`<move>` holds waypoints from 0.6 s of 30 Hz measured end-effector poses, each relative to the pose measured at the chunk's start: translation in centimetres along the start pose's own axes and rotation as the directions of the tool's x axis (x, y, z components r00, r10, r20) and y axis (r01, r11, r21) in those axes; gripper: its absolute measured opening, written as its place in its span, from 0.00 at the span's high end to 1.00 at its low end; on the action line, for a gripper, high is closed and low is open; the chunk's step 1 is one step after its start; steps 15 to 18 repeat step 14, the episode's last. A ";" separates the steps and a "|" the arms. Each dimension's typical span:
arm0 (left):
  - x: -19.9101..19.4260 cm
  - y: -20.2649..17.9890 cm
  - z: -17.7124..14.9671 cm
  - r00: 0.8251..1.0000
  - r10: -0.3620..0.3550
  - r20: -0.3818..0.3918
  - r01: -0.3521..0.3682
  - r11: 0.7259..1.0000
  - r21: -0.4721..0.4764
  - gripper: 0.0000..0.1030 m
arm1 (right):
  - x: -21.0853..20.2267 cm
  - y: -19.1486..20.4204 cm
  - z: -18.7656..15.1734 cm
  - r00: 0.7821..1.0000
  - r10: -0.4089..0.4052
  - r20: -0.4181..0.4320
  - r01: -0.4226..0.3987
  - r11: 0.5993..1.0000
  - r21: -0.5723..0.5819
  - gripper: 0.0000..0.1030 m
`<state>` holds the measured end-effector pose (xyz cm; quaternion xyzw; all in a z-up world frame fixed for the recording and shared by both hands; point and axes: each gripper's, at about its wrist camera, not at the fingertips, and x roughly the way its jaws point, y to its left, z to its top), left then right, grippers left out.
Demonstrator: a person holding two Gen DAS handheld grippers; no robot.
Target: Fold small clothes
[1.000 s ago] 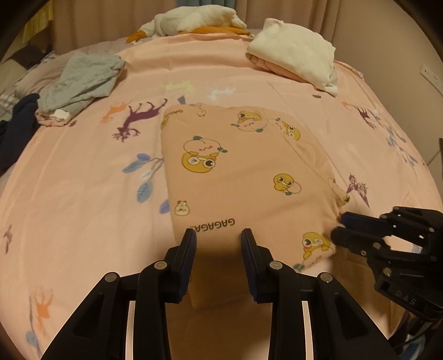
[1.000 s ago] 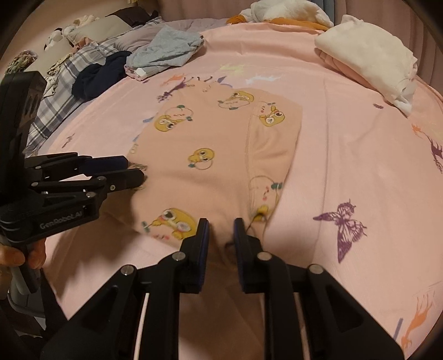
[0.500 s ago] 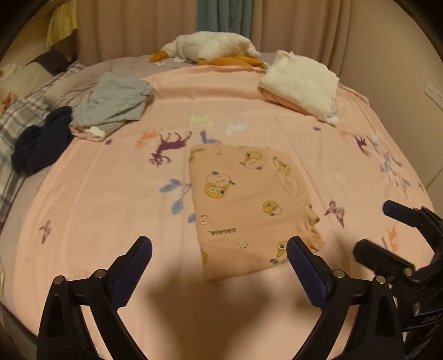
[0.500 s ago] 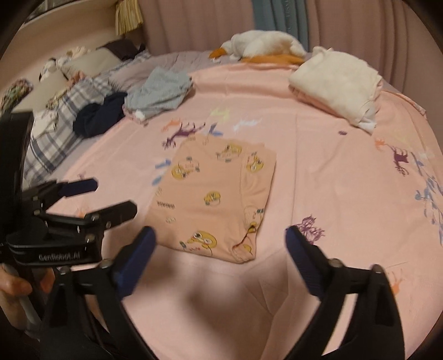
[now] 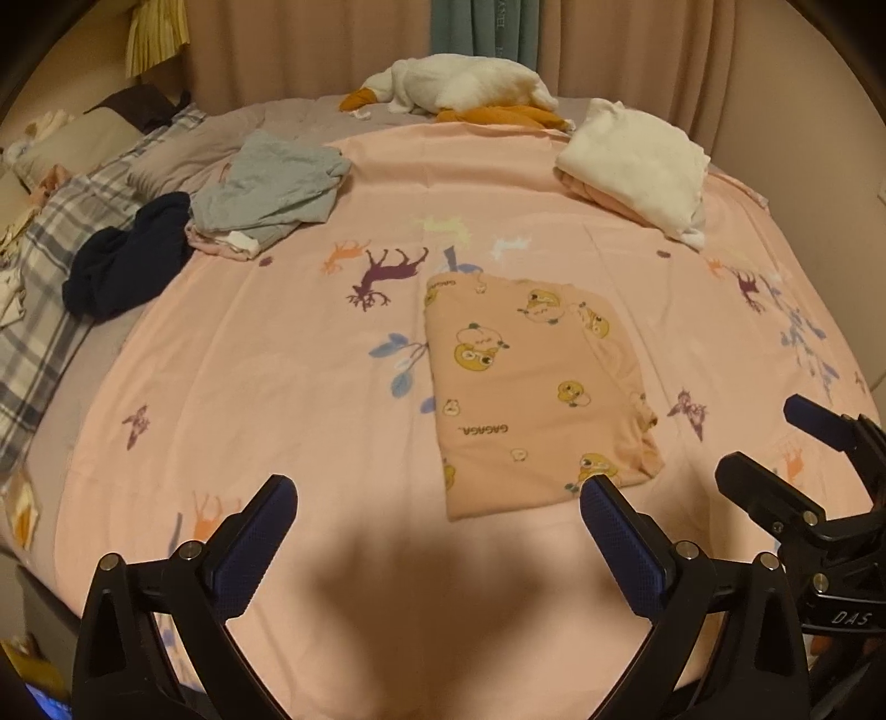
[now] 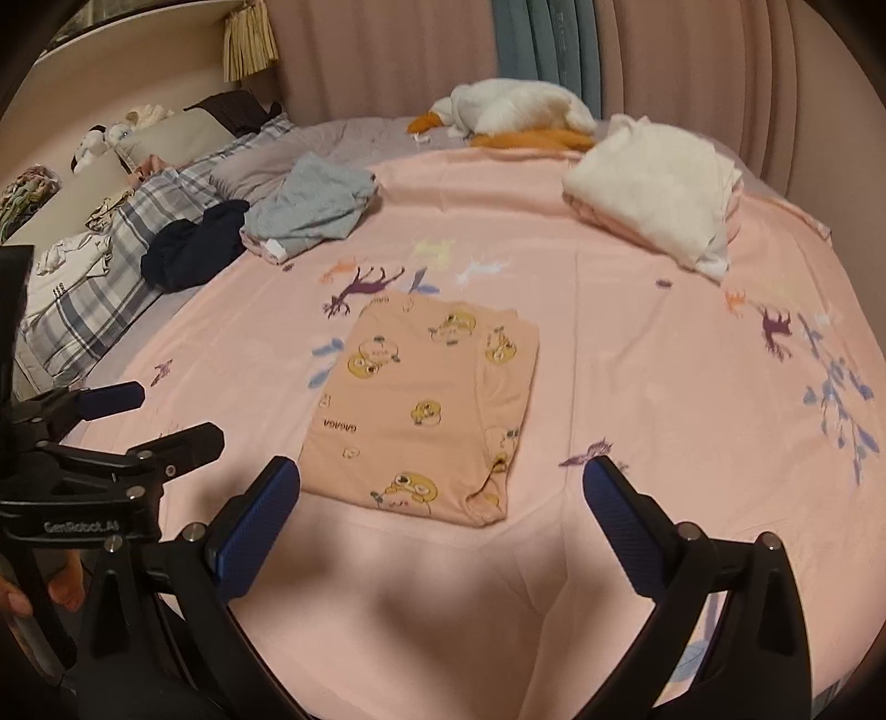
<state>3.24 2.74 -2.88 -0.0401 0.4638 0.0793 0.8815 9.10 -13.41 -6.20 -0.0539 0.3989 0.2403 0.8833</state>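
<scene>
Both grippers have lifted off the folded peach garment [image 5: 531, 387] and pulled back from it, and their jaws have just been opening; nothing lies between them now. Nearest in the left wrist view, the left gripper [image 5: 437, 498] stands spread wide over the bare pink sheet [image 5: 266, 387], its shadow falling on the cloth below. At 3 o'clock in that view the right gripper [image 5: 769, 443] hangs above the sheet, also gaping and holding nothing. In the right wrist view the right gripper's blue pads [image 6: 620, 515] sit wide apart, and the left gripper shows at 9 o'clock.

Just beyond the fingertips, near the middle of the bed, the peach garment with yellow cartoon prints lies flat as a neat rectangle, one sleeve folded in along its right side. It touches neither tool.

Farther off at 10 o'clock rests a grey garment [image 5: 271, 188] atop something pink, with a dark navy garment [image 5: 127, 266] beside it on a plaid blanket [image 5: 39, 310]. At 1 o'clock sits a folded white pile [image 5: 637, 160]. Farthest, at 12 o'clock against the curtains [image 5: 609, 50], lies a white goose plush [image 5: 459, 83].
</scene>
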 end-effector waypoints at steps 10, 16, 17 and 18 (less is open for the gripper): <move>-0.6 0.1 -0.1 1.000 0.001 0.017 -0.001 1.000 -0.004 0.02 | -0.7 0.1 0.2 1.000 -0.005 0.022 0.005 1.000 -0.003 0.00; -0.8 0.1 -0.1 1.000 0.013 0.024 -0.013 1.000 -0.005 0.02 | -0.8 0.3 0.2 1.000 -0.001 0.024 0.001 1.000 -0.006 0.00; -0.8 0.1 -0.1 1.000 0.013 0.024 -0.013 1.000 -0.005 0.02 | -0.8 0.3 0.2 1.000 -0.001 0.024 0.001 1.000 -0.006 0.00; -0.8 0.1 -0.1 1.000 0.013 0.024 -0.013 1.000 -0.005 0.02 | -0.8 0.3 0.2 1.000 -0.001 0.024 0.001 1.000 -0.006 0.00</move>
